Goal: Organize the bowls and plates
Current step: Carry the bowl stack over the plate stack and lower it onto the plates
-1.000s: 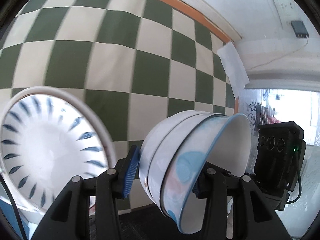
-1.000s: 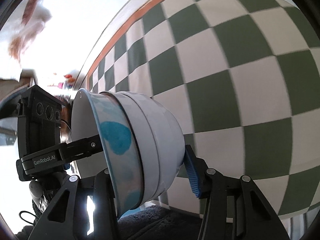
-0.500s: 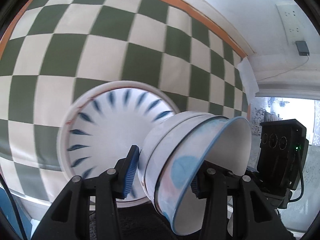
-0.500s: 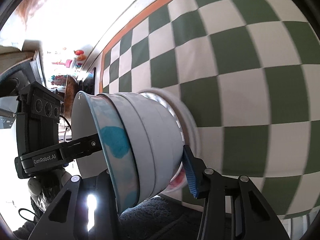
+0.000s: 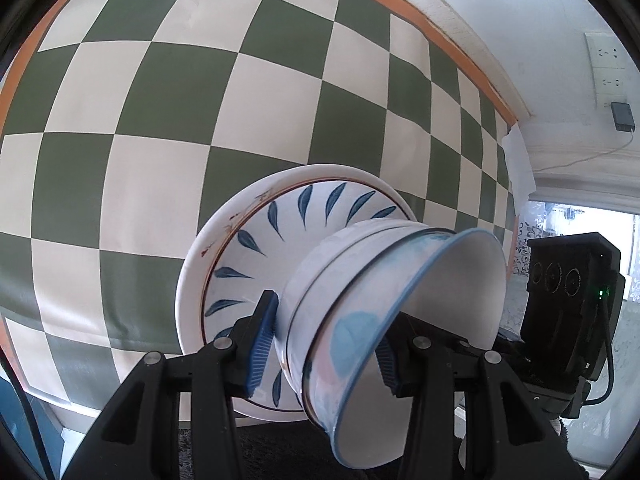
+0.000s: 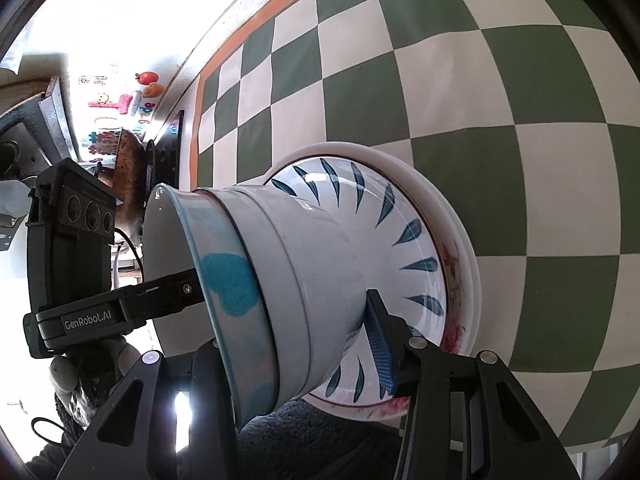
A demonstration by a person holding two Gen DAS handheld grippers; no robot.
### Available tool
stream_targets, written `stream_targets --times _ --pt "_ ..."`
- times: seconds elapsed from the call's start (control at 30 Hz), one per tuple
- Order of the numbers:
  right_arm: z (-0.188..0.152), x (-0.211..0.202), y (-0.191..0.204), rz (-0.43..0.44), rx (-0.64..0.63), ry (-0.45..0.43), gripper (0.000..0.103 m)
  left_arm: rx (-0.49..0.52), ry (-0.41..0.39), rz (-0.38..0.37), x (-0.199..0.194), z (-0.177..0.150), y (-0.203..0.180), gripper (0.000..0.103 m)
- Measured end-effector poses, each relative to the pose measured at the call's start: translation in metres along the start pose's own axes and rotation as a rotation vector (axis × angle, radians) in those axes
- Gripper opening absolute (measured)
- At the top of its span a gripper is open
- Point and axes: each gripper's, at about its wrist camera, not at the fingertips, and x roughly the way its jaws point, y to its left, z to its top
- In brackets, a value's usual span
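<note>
We see the desk [image 5: 168, 92] spread with a green-and-cream checked cloth [image 6: 500, 80] edged in orange; just beyond our gripper tips a stack of plates [image 5: 240, 248], blue-leaf one uppermost, lies on it

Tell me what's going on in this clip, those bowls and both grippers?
A person holds a bowl stack between both grippers: the left gripper and the right gripper each clamp it, one finger inside the top bowl, one under the base. The stack sits over the plates on the checkered cloth. Whether it already rests on the plates cannot be told.
</note>
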Motion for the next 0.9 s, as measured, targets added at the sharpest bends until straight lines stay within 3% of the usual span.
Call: stream_targets --times 0.9 --pt "0.006 0.017 0.003 -0.016 0.010 0.040 0.047 0.002 0.028 0.021 0.005 -0.004 0.010 0.041"
